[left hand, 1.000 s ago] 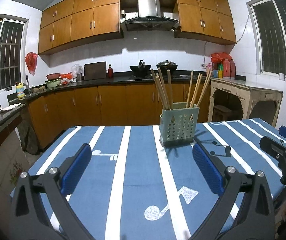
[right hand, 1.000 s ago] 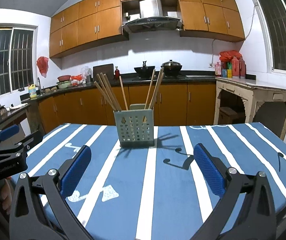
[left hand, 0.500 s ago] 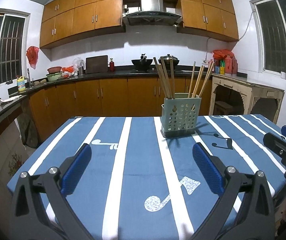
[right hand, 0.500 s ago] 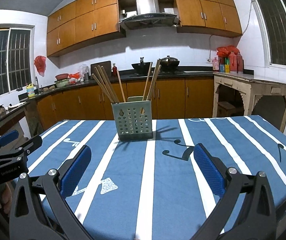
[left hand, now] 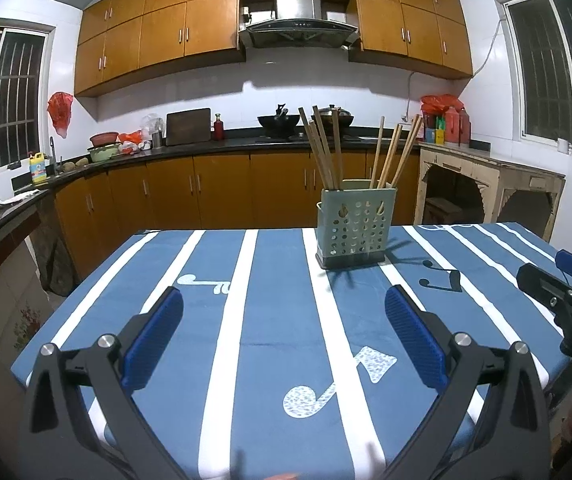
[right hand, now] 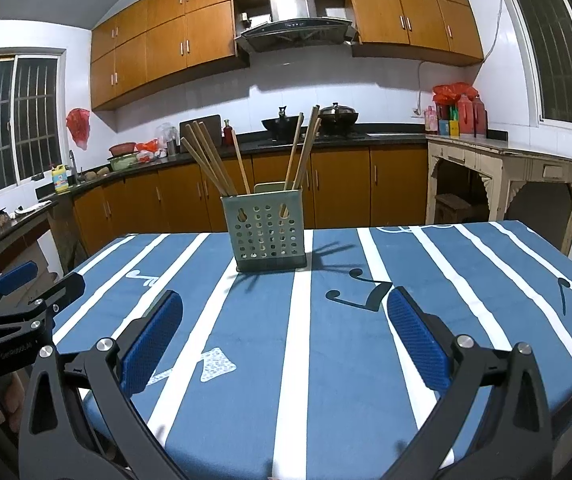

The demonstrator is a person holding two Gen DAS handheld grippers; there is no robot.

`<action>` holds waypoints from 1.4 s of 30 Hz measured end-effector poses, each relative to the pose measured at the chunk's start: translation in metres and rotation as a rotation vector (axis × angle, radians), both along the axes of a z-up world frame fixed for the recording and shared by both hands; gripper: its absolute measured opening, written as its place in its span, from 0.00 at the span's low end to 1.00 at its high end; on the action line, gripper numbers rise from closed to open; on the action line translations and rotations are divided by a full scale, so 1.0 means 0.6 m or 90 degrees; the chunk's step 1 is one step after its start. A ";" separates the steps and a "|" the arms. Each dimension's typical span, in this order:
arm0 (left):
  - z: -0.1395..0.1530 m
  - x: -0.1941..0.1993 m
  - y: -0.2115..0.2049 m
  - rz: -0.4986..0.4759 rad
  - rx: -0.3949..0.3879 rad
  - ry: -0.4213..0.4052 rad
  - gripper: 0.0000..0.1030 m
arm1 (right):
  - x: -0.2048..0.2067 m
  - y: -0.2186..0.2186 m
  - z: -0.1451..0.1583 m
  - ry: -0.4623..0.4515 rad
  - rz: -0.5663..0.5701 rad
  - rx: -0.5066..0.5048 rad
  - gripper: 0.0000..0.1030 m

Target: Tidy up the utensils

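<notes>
Holder [left hand: 353,227] pale green, boxy, perforated with round holes, dark base; stands upright on far half of table [left hand: 270,320]. Chopsticks [left hand: 323,152] in it, wooden, leaning outward in two bunches (we cannot count them surely). We hold left gripper [left hand: 284,320] spread wide, nothing between blue ribbed pads, above cloth near table's close edge, well apart from holder. Right gripper [right hand: 285,322] likewise wide apart, empty. Tablecloth [right hand: 325,340] blue, white stripes, music-note prints.

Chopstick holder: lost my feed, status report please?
Left gripper open, empty. Right gripper open, empty. Chopstick holder upright on table, chopsticks inside. Path clear.
</notes>
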State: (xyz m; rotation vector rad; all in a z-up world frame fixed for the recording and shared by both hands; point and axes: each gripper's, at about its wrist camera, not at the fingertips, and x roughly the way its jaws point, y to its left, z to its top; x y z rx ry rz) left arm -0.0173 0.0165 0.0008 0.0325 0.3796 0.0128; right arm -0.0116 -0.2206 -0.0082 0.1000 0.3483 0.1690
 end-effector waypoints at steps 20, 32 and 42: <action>-0.003 0.003 0.003 0.001 -0.002 0.005 0.96 | 0.006 -0.005 -0.004 0.012 -0.006 0.006 0.98; -0.004 0.003 0.003 0.002 -0.002 0.005 0.96 | 0.006 -0.006 -0.004 0.012 -0.006 0.007 0.98; -0.003 0.003 0.003 0.001 -0.002 0.006 0.96 | 0.007 -0.006 -0.003 0.012 -0.006 0.007 0.98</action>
